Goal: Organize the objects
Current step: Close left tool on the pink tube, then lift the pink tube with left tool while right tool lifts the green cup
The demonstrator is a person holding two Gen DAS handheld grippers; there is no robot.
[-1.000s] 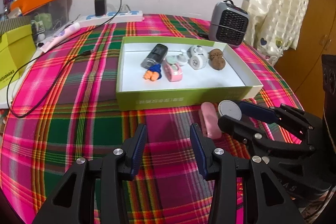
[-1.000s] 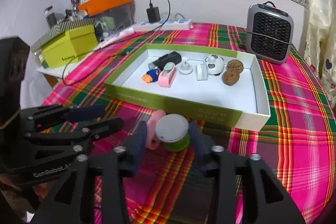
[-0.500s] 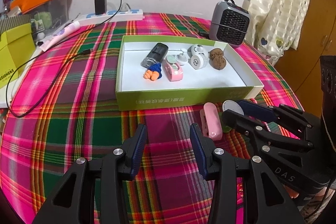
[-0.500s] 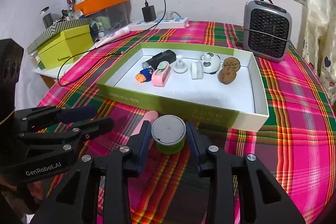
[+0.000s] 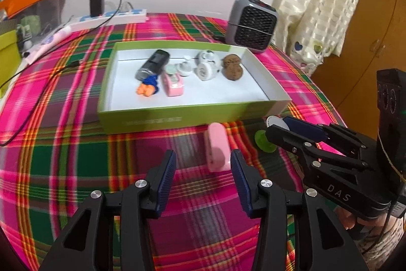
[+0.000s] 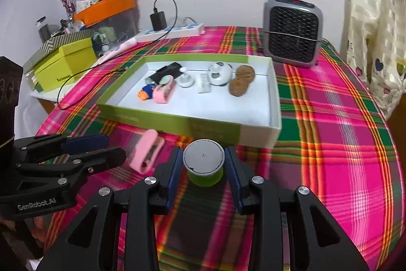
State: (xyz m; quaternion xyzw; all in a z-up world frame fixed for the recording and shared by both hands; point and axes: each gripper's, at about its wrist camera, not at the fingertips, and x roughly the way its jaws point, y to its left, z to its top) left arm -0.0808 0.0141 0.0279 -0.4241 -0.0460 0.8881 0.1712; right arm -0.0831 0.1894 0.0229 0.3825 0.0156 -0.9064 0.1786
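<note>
My right gripper (image 6: 204, 175) brackets the grey-capped green spool (image 6: 204, 165) on the table (image 6: 330, 144), pads at its sides, grip unconfirmed; my left gripper (image 5: 201, 175) gapes beside the pink clip (image 5: 217, 150). Next, I judge: squeeze, lift into the green tray (image 6: 177, 122) beyond.

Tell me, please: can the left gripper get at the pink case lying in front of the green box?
Probably yes: the left gripper is open, and the pink case lies just ahead with nothing between.
</note>
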